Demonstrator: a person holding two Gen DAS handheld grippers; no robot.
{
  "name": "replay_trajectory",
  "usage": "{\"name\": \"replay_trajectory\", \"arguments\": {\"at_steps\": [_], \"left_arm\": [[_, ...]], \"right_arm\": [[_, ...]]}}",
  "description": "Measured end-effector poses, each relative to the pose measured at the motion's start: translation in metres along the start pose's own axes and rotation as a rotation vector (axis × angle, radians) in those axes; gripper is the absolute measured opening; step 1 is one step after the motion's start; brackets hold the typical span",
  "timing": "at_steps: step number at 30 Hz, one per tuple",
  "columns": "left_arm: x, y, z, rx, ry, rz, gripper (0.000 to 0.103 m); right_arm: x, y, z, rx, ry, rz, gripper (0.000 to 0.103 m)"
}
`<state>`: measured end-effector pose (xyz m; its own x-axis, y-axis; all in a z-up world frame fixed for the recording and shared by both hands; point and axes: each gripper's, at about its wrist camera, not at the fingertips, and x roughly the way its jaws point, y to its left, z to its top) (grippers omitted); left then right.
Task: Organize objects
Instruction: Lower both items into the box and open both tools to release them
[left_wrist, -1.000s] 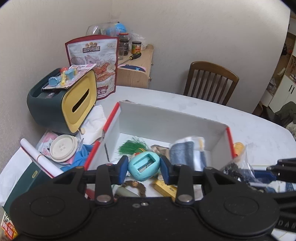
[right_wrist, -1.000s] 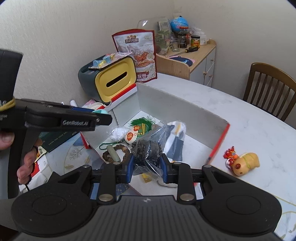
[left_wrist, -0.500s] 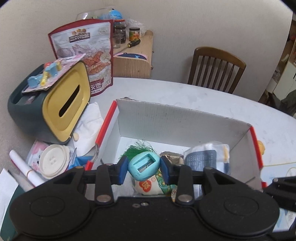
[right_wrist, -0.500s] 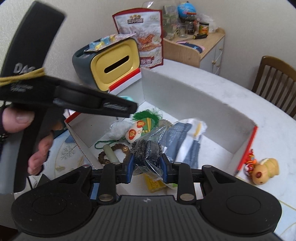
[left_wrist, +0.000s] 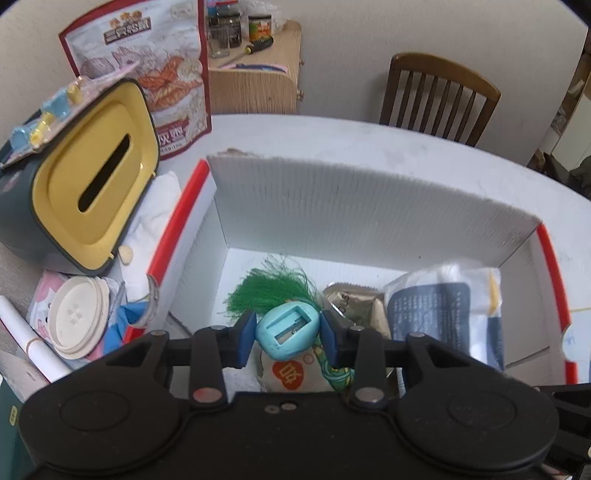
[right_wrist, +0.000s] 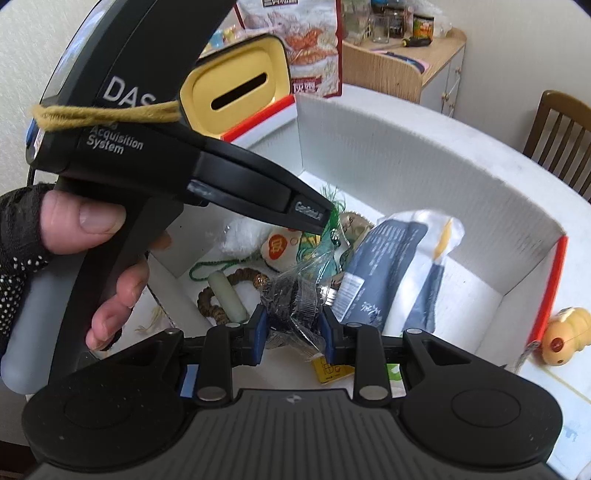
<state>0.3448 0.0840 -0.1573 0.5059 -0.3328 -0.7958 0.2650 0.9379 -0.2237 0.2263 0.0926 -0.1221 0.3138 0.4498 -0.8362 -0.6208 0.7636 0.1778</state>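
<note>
While both grippers hover over the white box, the left gripper clamps a light, rigid pencil sharpener; the right gripper pinches a crinkly, slippery plastic bag, contents probably dark beads.

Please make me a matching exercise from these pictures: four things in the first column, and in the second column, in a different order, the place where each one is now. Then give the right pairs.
Things
1. pencil sharpener
2. plastic bag
3. yellow toy
4. screwdriver

Places
A. on the wooden cabinet
B. on the table, outside the box
C. in the left gripper
D. in the right gripper

Pairs: 1-C, 2-D, 3-B, 4-A
</note>
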Motion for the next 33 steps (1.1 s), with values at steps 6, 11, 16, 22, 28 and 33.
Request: {"name": "replay_trajectory", "arguments": {"at_steps": [6, 11, 16, 22, 28, 33], "left_arm": [[0.009, 0.004, -0.004, -0.010, 0.031, -0.009, 0.035], [0.011, 0.005, -0.002, -0.014, 0.035, -0.016, 0.036], [0.011, 0.006, -0.003, -0.031, 0.039, -0.016, 0.039], [0.008, 0.009, -0.005, -0.061, 0.030, -0.040, 0.058], [-0.004, 0.002, -0.008, -0.029, -0.005, -0.022, 0.070], [-0.020, 0.000, -0.009, -0.032, -0.038, -0.026, 0.079]], "right_arm": [[0.008, -0.004, -0.001, 0.024, 0.015, 0.005, 0.029], [0.009, -0.006, -0.001, 0.034, 0.016, 0.011, 0.029], [0.009, -0.006, 0.000, 0.038, 0.018, 0.010, 0.029], [0.003, -0.008, 0.000, 0.041, 0.017, 0.017, 0.033], [-0.009, -0.014, -0.002, 0.059, -0.013, 0.019, 0.052], [-0.027, -0.015, -0.002, 0.060, -0.041, 0.022, 0.053]]}}
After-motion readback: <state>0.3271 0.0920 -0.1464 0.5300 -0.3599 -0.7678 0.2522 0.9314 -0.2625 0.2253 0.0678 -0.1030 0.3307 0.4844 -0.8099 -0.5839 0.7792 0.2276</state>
